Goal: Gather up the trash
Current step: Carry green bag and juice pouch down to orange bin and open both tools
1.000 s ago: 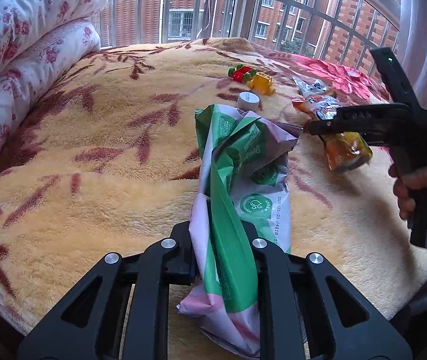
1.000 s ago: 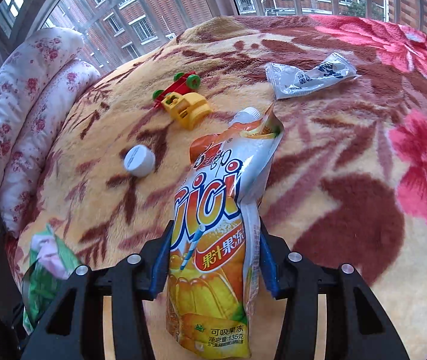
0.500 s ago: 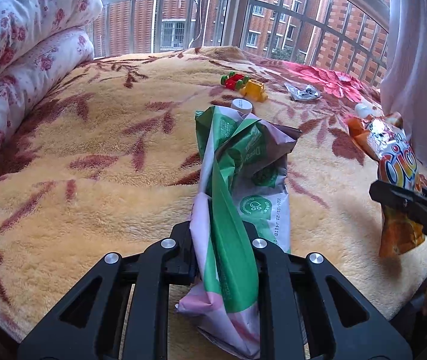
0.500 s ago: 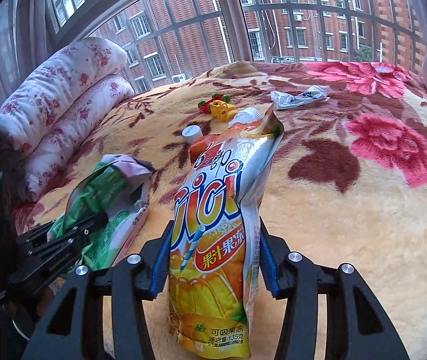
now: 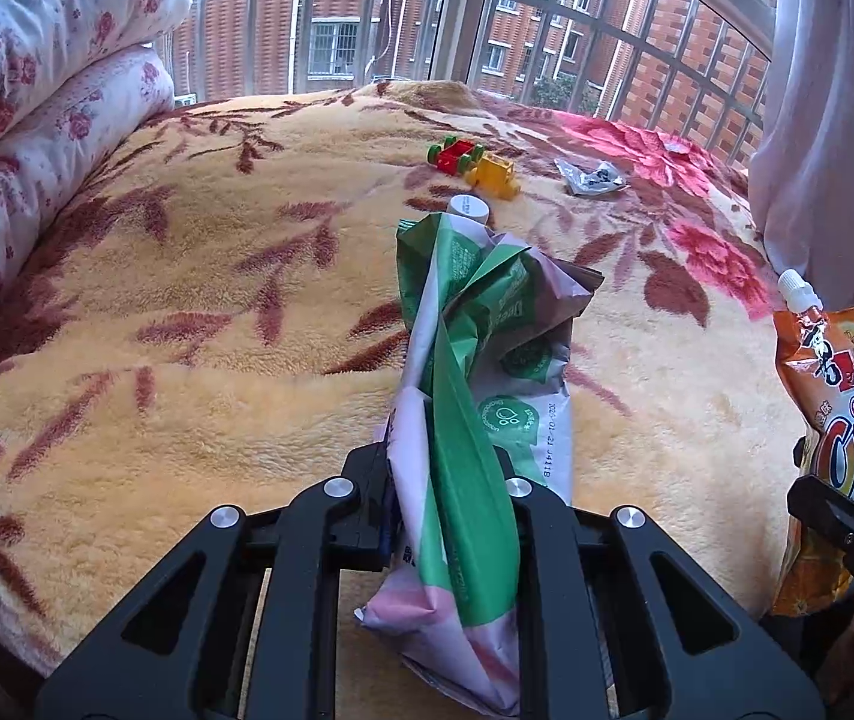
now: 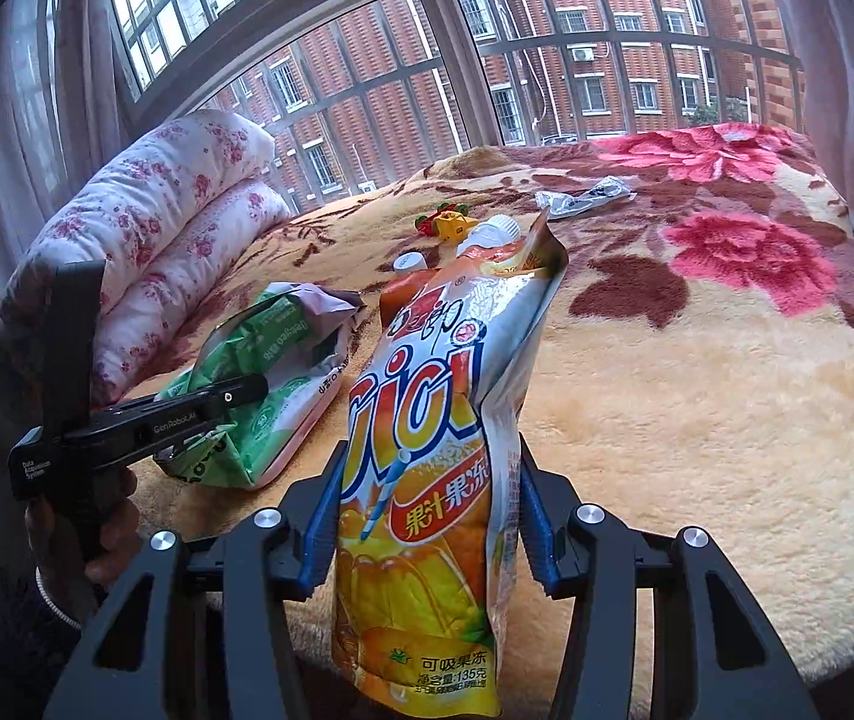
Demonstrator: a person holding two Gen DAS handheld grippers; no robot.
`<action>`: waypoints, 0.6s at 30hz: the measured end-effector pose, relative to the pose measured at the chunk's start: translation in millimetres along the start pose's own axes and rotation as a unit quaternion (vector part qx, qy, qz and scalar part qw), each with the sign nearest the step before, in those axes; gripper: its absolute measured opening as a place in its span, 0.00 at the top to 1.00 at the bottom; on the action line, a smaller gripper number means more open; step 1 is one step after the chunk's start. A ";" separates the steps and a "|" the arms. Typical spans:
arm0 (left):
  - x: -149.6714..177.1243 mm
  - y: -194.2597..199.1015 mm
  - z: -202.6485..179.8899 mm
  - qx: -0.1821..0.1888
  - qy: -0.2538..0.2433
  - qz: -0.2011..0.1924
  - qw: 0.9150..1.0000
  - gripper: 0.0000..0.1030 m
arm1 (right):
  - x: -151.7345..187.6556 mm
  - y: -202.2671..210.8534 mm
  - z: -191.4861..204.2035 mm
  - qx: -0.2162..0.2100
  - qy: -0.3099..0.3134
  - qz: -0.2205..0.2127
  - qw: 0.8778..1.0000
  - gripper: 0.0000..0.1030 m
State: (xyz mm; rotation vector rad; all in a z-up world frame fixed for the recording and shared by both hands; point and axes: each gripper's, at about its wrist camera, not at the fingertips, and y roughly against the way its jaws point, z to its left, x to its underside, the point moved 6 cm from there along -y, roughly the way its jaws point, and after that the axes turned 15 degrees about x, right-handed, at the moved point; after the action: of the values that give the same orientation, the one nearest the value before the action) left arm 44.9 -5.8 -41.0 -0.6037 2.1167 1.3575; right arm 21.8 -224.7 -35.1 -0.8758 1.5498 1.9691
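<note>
My left gripper [image 5: 448, 480] is shut on a crumpled green, white and pink bag [image 5: 475, 372] and holds it above the near edge of the bed; the bag also shows in the right wrist view [image 6: 265, 384]. My right gripper [image 6: 427, 510] is shut on an orange juice-jelly pouch [image 6: 433, 450] with a white spout, held upright; it also shows at the right edge of the left wrist view [image 5: 829, 432]. A silver wrapper [image 6: 583, 201] and a white cap [image 6: 408, 262] lie farther back on the blanket.
The bed carries a yellow blanket with red flowers [image 6: 697, 390]. A rolled floral quilt [image 5: 37, 96] lies along the left side. A red and yellow toy vehicle [image 5: 475, 162] sits mid-bed. Barred windows stand behind, and a curtain [image 5: 829, 90] hangs at the right.
Both grippers have pulled back from the bed toward its near edge, each keeping its item. The right gripper with the pouch has moved lower and to the right in the left wrist view.
</note>
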 end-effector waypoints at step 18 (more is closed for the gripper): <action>110.0 103.8 -89.3 0.016 -0.183 0.010 0.983 0.86 | 75.5 93.6 8.4 -0.032 0.083 -0.015 0.996 0.51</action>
State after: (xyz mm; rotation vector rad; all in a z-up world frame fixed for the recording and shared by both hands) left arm -121.2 -55.8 -13.3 -0.2916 1.8454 1.3256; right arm -97.5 -240.3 -27.4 -1.1085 1.5606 1.9778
